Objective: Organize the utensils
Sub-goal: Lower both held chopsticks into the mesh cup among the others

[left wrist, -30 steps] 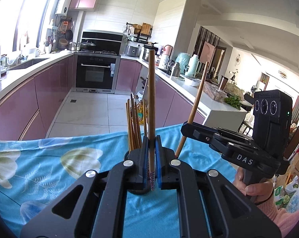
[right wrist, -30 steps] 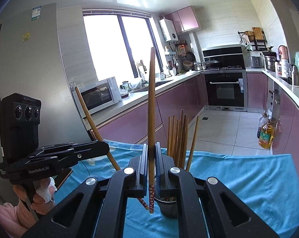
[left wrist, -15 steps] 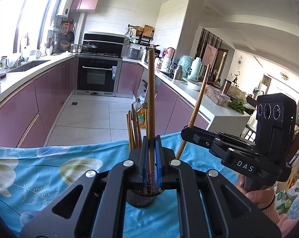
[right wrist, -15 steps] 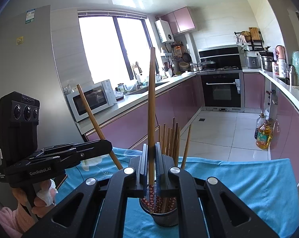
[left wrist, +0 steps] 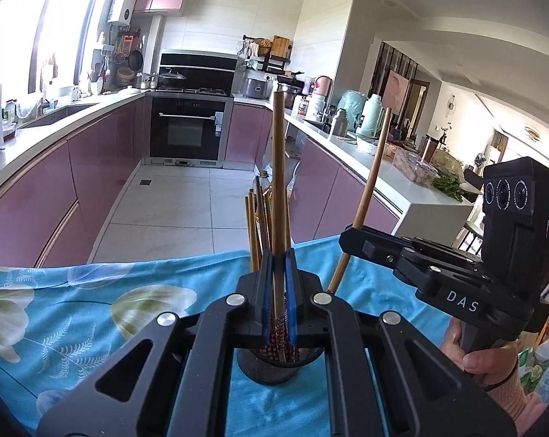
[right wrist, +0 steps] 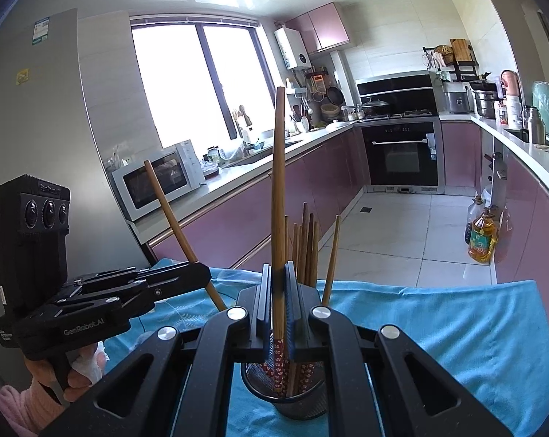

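Presently, both handheld grippers are clamped on chopsticks above a dark mesh holder point(right wrist: 303, 397) that stands on a blue floral tablecloth point(left wrist: 74, 313).

Left gripper point(left wrist: 279, 291): its 2 blue-padded jaws are drawn tight onto 1 brown chopstick point(left wrist: 278, 196), which stands upright between them. The chopstick's patterned red lower end reaches down into the mouth of the holder, directly below the jaws. From the right wrist view, this gripper point(right wrist: 201, 276) appears at the left, with its chopstick leaning up and to the left.

Right gripper point(right wrist: 279, 291): the jaws are likewise pinched narrow on 1 upright chopstick point(right wrist: 278, 196). Its red flowered tip sits inside the holder's rim among the other patterned ends. In the left wrist view, this gripper point(left wrist: 347, 236) is seen at the right, its chopstick slanting upward to the right, held by a hand point(left wrist: 471, 353) with a pink sleeve cuff.

Holder contents: a bundle of chopsticks point(right wrist: 305, 247) stands upright inside, handles up; 1 leans out to the right. Exact count cannot be told.

Surroundings: pink-fronted kitchen cabinets point(right wrist: 267, 211), a built-in oven point(right wrist: 402, 156), a white microwave point(right wrist: 157, 178) and a bottle of oil point(right wrist: 482, 236) on the tiled floor.
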`<state>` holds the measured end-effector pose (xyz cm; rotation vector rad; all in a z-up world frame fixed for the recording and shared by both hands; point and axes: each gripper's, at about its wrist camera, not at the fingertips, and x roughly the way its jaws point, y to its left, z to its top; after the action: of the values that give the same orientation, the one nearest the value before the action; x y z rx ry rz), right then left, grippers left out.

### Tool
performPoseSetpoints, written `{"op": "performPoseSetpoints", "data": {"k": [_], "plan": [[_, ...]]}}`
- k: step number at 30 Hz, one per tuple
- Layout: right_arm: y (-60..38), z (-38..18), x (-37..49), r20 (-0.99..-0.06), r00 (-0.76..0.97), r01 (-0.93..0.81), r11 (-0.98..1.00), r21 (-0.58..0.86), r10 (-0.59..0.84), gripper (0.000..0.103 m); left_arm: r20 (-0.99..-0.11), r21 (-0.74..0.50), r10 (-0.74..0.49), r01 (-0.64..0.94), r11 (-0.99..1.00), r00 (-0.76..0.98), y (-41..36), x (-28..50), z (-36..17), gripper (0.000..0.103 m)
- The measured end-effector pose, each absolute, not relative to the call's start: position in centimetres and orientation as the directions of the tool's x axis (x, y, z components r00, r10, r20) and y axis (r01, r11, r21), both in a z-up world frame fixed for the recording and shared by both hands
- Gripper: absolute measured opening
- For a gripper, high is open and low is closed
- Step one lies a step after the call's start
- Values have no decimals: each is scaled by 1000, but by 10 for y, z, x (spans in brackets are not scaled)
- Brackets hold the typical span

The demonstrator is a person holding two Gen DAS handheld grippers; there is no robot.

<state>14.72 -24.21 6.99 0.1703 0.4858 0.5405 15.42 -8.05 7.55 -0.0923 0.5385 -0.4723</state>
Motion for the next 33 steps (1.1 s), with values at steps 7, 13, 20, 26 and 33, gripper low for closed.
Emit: {"op": "performPoseSetpoints", "data": {"k": [7, 13, 20, 26, 33], "plan": [[-240, 64, 152, -415, 741, -444, 849, 285, 527, 6, -490, -194, -446, 406, 893, 749, -89, 160, 78, 7], [-240, 57, 156, -432, 735, -437, 853, 286, 522, 6, -509, -183, -437, 403, 897, 742, -91, 163, 73, 7], [-239, 48, 159, -452, 725, -431, 854, 291, 520, 6, -534, -175, -431, 404, 898, 727, -93, 170, 66, 7], [-238, 43, 160, -466, 718, -427, 856, 292, 517, 6, -551, -174, -427, 402, 899, 717, -94, 173, 60, 7], [-237, 36, 161, -484, 707, -422, 857, 296, 516, 6, -578, -167, -417, 399, 902, 701, -95, 179, 49, 7]]}}
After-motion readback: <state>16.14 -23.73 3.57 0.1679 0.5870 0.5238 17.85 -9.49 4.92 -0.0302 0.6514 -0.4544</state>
